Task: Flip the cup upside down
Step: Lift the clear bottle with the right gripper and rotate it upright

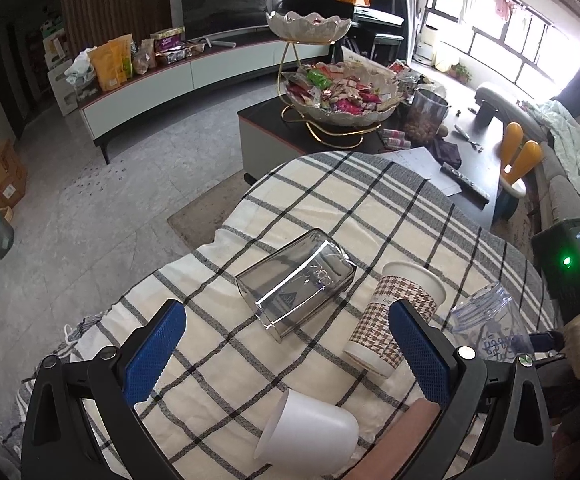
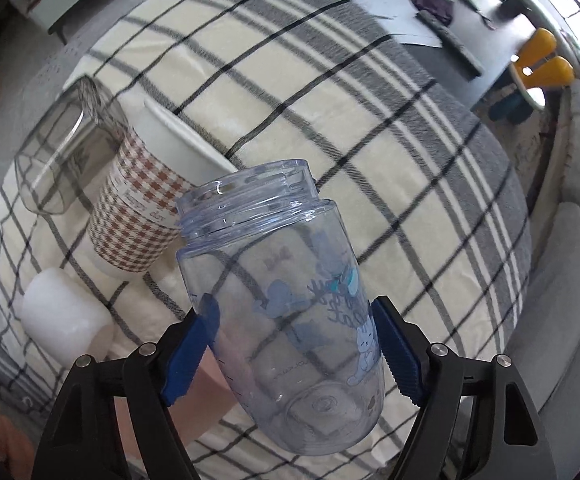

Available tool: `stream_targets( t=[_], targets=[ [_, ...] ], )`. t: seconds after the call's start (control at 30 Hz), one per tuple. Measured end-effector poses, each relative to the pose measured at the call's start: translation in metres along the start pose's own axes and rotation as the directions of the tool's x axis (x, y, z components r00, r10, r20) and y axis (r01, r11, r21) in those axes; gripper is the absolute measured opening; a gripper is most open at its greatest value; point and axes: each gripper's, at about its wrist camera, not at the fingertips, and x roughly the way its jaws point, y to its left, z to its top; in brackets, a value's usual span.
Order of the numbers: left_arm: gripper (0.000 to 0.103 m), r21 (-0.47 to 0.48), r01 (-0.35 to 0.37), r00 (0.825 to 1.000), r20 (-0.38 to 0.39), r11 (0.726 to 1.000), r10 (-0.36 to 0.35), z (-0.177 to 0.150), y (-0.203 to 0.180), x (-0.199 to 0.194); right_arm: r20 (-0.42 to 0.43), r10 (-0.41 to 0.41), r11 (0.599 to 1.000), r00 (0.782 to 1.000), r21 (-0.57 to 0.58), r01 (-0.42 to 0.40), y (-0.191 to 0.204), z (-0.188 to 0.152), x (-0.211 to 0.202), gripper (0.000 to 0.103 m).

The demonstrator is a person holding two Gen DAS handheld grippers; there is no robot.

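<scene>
My right gripper (image 2: 294,344) is shut on a clear blue plastic cup (image 2: 277,280) with cartoon prints, held tilted above the plaid cloth (image 2: 330,100), its threaded mouth pointing away. The same cup shows in the left wrist view (image 1: 486,324) at the right. My left gripper (image 1: 285,344) is open and empty above the cloth (image 1: 330,208). A checked paper cup (image 1: 398,320) lies on its side by its right finger. A smoky square glass (image 1: 298,280) lies on its side ahead. A white cup (image 1: 310,432) lies on its side between the fingers, close in.
The checked cup (image 2: 141,208), smoky glass (image 2: 61,160) and white cup (image 2: 65,316) lie left of the held cup. Beyond the cloth stands a dark coffee table (image 1: 470,152) with a tiered snack bowl (image 1: 338,96) and a jar. A sofa (image 2: 562,280) is at the right.
</scene>
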Motion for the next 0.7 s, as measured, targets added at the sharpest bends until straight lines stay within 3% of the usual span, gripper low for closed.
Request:
stream_targets(
  t=[0.2, 0.33, 0.5, 0.7],
  targets=[
    [0.103, 0.080, 0.082, 0.993, 0.077, 0.993, -0.088, 0.007, 0.016, -0.036, 0.100, 0.030, 0.986, 0.994, 0.161, -0.046, 0.000, -0.027, -0.059, 0.078],
    [0.103, 0.156, 0.114, 0.984, 0.118, 0.981, -0.133, 0.010, 0.037, -0.057, 0.167, 0.064, 0.963, 0.984, 0.250, -0.105, 0.011, -0.050, -0.073, 0.078],
    [0.103, 0.197, 0.148, 0.967, 0.176, 0.969, -0.183, 0.010, 0.079, -0.078, 0.242, 0.165, 0.896, 0.956, 0.370, -0.248, 0.038, -0.086, -0.078, 0.079],
    [0.103, 0.278, 0.159, 0.948, 0.226, 0.947, -0.225, 0.005, 0.125, -0.091, 0.309, 0.303, 0.765, 0.901, 0.485, -0.424, 0.082, -0.124, -0.064, 0.079]
  ],
)
